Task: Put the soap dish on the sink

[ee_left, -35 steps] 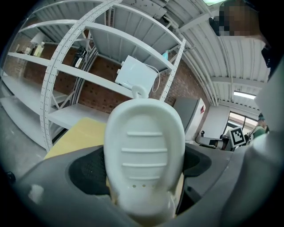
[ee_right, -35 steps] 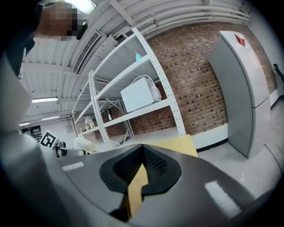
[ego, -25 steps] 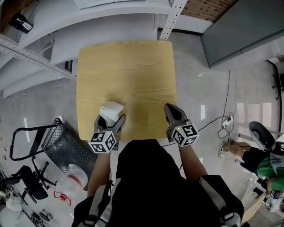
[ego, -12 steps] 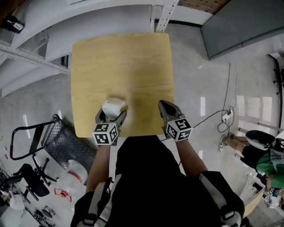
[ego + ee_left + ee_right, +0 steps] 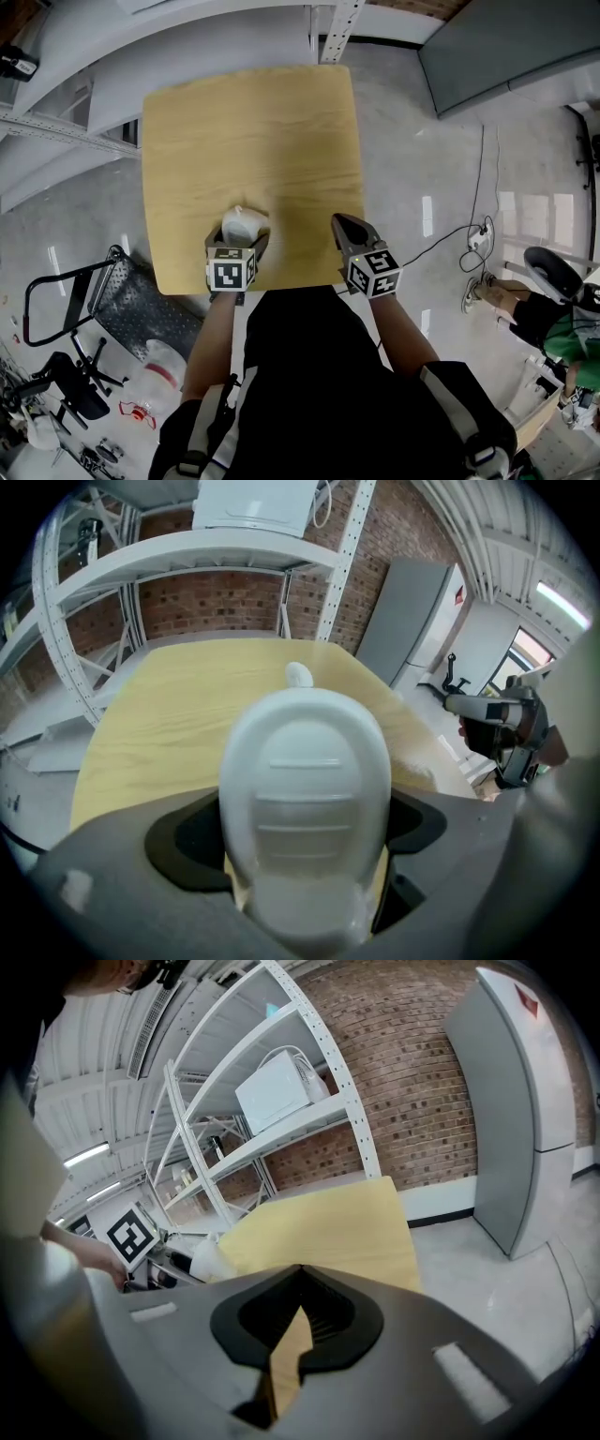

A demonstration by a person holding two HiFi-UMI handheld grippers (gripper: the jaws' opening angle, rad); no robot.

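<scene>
A white oval soap dish (image 5: 242, 223) is held over the near part of the wooden table (image 5: 253, 131), with my left gripper (image 5: 238, 240) shut on its near end. In the left gripper view the soap dish (image 5: 305, 789) fills the middle, ridged face up, pinched between the grey jaws. My right gripper (image 5: 343, 225) hovers over the table's near right corner with its jaws shut and nothing in them. The right gripper view shows the closed right gripper (image 5: 298, 1279), and the soap dish (image 5: 208, 1255) off to the left. No sink shows in any view.
White metal shelving (image 5: 56, 122) stands behind and left of the table, with a white appliance (image 5: 279, 1091) on one shelf. A tall grey cabinet (image 5: 525, 1101) is at the right. A black wire cart (image 5: 112, 300) and cables (image 5: 469, 262) lie on the floor.
My left gripper, still shut on the soap dish, has straightened and shifted slightly right over the table. The right gripper has drifted a little left.
</scene>
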